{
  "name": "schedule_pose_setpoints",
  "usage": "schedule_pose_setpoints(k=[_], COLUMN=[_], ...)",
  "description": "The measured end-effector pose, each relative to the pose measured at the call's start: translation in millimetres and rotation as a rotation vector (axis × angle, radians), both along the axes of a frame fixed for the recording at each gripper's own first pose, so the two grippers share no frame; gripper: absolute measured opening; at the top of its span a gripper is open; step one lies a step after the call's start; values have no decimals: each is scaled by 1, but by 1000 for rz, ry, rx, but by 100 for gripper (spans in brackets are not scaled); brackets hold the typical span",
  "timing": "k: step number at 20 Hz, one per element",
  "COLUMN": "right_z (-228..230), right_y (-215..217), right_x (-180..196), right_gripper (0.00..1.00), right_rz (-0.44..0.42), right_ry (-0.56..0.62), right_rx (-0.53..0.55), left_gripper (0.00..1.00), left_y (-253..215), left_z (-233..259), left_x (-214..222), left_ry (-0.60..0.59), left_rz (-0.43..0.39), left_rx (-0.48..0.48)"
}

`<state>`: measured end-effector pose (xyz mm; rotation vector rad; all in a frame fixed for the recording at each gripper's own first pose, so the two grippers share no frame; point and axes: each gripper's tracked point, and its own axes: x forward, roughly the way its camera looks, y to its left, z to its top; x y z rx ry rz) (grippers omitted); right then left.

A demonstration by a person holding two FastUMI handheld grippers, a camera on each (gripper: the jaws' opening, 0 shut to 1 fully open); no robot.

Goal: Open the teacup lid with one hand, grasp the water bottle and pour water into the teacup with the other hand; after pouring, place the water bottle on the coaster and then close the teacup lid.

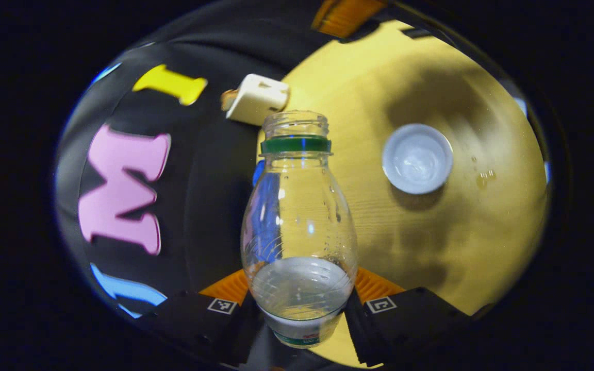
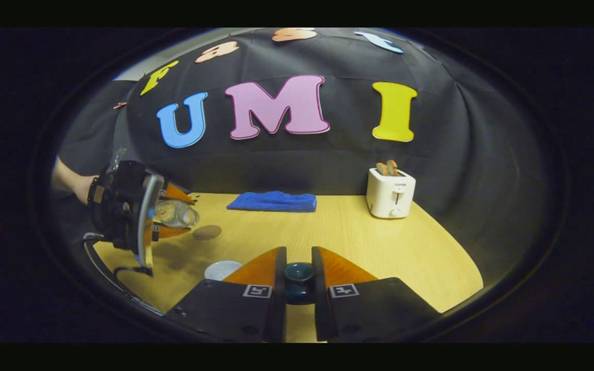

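Between the left gripper's [image 1: 299,304] jaws sits a clear plastic water bottle [image 1: 297,221], uncapped, with a threaded neck, a green collar ring and a bulbous ribbed body; both fingers press its lower body, and a shallow pool of water lies toward its base end. Beyond the bottle's mouth, the left gripper view looks down onto a pale yellow wood-grain surface [image 1: 431,247], where the teacup [image 1: 417,158] stands open, a round pale bowl with a glossy inside, well apart from the bottle. A few small droplets [image 1: 485,176] glisten just beside the cup. A boxy white toaster [image 1: 257,98] stands at the surface's far edge against the black cloth wall. Seen from the right gripper view, the left gripper [image 2: 173,214] hovers above the surface with the bottle lying roughly level, a person's hand [image 2: 70,185] behind it, and a flat round brown coaster [image 2: 207,232] rests on the surface just below. The right gripper [image 2: 298,278] is clenched on the dark glazed knob of the teacup lid [image 2: 298,281], held close to the surface, with the teacup's pale rim [image 2: 219,269] to its left. A folded blue cloth [image 2: 272,201], soft and nubby, lies near the back wall, and the toaster [image 2: 390,191] holds two browned slices.
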<state>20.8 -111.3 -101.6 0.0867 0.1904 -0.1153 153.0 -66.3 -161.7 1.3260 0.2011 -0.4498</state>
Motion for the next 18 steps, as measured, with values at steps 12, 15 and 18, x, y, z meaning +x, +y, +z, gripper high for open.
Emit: schedule_pose_setpoints(k=[12,15,18], right_z=[24,5,-11], right_y=[59,82,100], right_x=[25,40,60], right_gripper=[25,21,25], right_rz=[109,125,135], right_ry=[-14,-20,-34], right_rx=[-51,-20,6], left_gripper=[76,76,76], left_y=[17,17,16], left_z=[0,11,18], left_x=[-12,-21,-32], left_ry=[-14,-47,-76], left_rz=[309,279,218], left_rx=[-1200,-1293,-1368])
